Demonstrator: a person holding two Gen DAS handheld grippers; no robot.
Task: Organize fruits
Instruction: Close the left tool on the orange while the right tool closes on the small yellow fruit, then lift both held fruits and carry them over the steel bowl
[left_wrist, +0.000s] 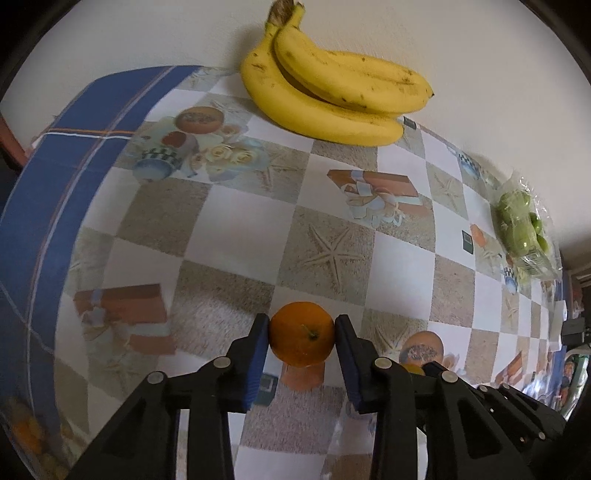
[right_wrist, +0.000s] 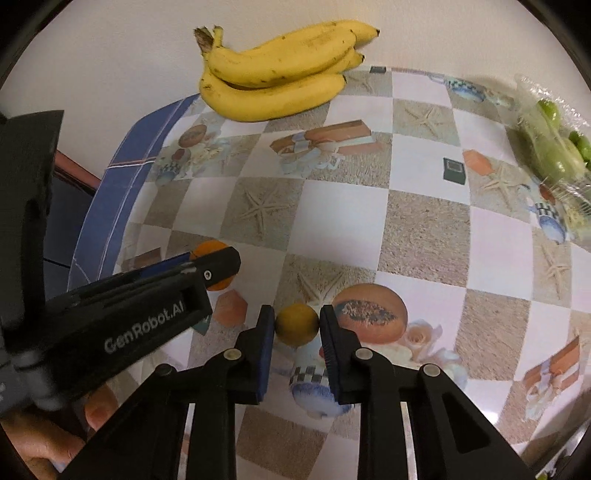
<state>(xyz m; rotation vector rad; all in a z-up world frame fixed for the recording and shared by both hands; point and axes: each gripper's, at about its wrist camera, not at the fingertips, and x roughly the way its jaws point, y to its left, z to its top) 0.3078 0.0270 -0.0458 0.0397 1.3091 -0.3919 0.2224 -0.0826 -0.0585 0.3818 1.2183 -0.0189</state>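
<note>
My left gripper (left_wrist: 301, 334) is shut on an orange (left_wrist: 301, 333), its blue pads pressing both sides of the fruit just above the tablecloth. My right gripper (right_wrist: 296, 325) is shut on a small yellow lemon (right_wrist: 296, 324). In the right wrist view the left gripper (right_wrist: 207, 264) reaches in from the left, with the orange (right_wrist: 210, 249) partly hidden behind its fingers. A sliver of the lemon (left_wrist: 413, 368) shows behind the left gripper's right finger. A bunch of bananas (left_wrist: 328, 92) (right_wrist: 275, 79) lies at the far edge by the wall.
A clear plastic bag of green fruit (left_wrist: 521, 229) (right_wrist: 554, 155) lies at the right edge of the table. The checked tablecloth (left_wrist: 229, 206) has a blue border (left_wrist: 40, 206) along its left edge. A hand (right_wrist: 48, 443) shows at the bottom left.
</note>
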